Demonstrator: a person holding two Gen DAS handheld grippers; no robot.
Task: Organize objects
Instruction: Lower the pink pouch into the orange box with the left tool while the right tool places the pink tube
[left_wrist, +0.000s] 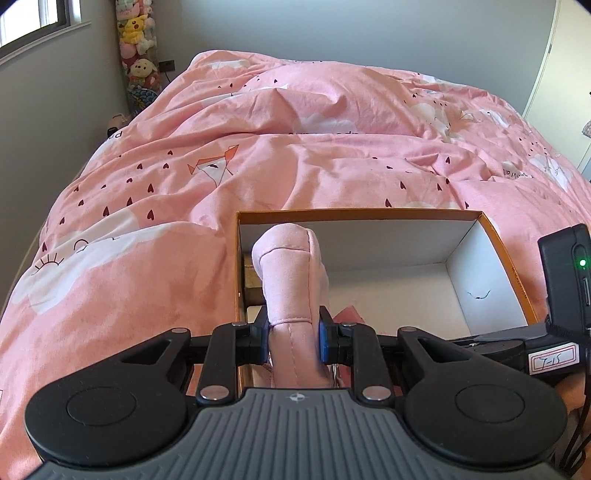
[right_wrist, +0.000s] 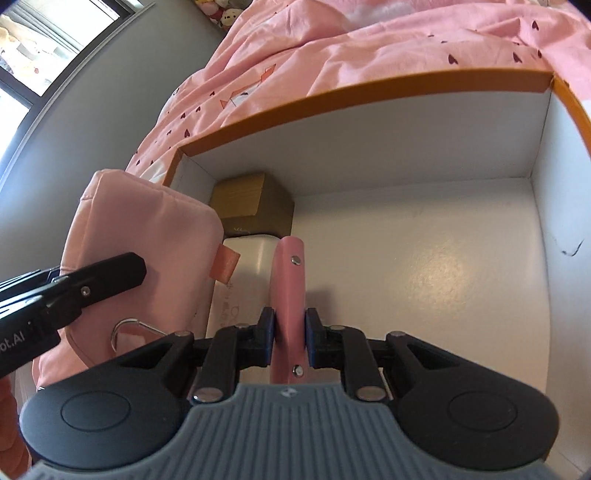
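1. Nearest the lens, the left claw is closed on a pink fabric pouch, its pads pinching the padded body near a seam; the pouch stands up between the fingers, its top over the left end of the box.
2. The right claw is clamped on a flat pink piece with two rivets — edge-on, so what it is cannot be told. It hangs inside the box, just right of the white case.
3. The orange-rimmed box sits on the bed, on the pink duvet. Against its left wall: a small brown carton in the far corner, a white case in front of it. The right part of the floor is bare.
4. Judgement: both items are being packed into the box; neither is released yet.
5. To do it well: lower the pouch straight down beside the left wall — keep it upright so it does not topple onto the white case, and watch the metal clip hanging from it, seen in the right wrist view, for snagging.
6. Set the pink piece flat on the bare floor, clear of the left claw, then open each claw only once its load rests.
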